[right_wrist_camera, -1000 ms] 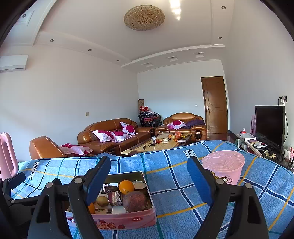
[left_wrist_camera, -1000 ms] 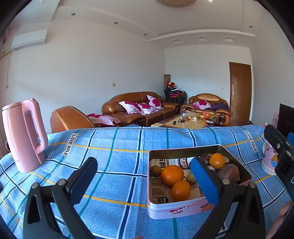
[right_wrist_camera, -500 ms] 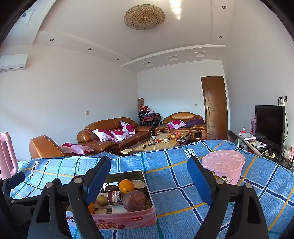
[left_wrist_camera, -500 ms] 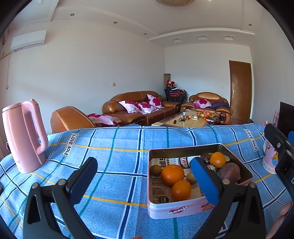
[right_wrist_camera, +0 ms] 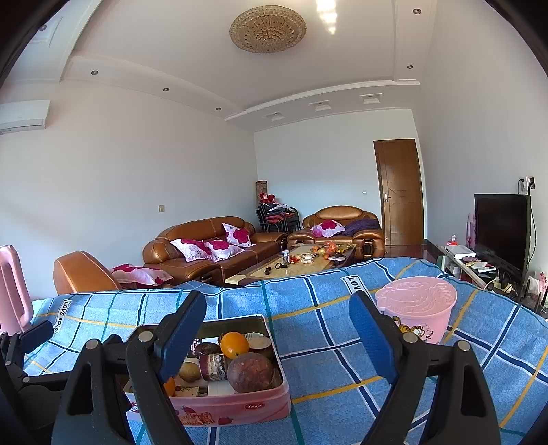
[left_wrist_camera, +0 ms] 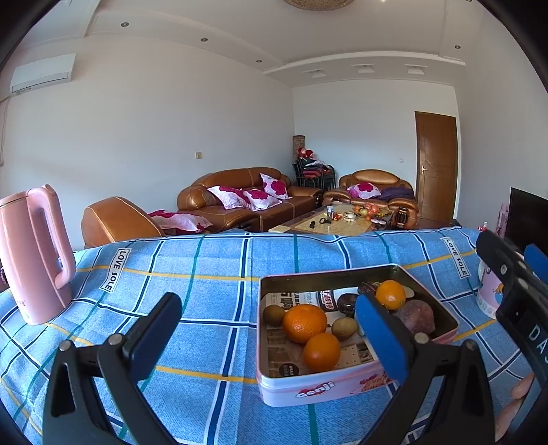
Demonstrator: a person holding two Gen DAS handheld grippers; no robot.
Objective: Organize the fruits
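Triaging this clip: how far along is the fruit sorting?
Done: nothing visibly; oranges, kiwis and a dark round fruit all sit in the pink tin. In hand: nothing, since the left gripper and right gripper are open and empty. Left: all of it; the pink bucket stands apart.

A home living room, apparently — leather sofas (right_wrist_camera: 205, 246), coffee table (right_wrist_camera: 294, 263), television (right_wrist_camera: 501, 229), ceiling lamp (right_wrist_camera: 267, 29).

Left gripper (left_wrist_camera: 270, 339) wide open, nothing between fingers. Pink tin (left_wrist_camera: 308, 388) ahead on blue checked cloth (left_wrist_camera: 205, 297): three oranges (left_wrist_camera: 304, 322), two kiwis (left_wrist_camera: 273, 315). Pink kettle (left_wrist_camera: 32, 253) far left.
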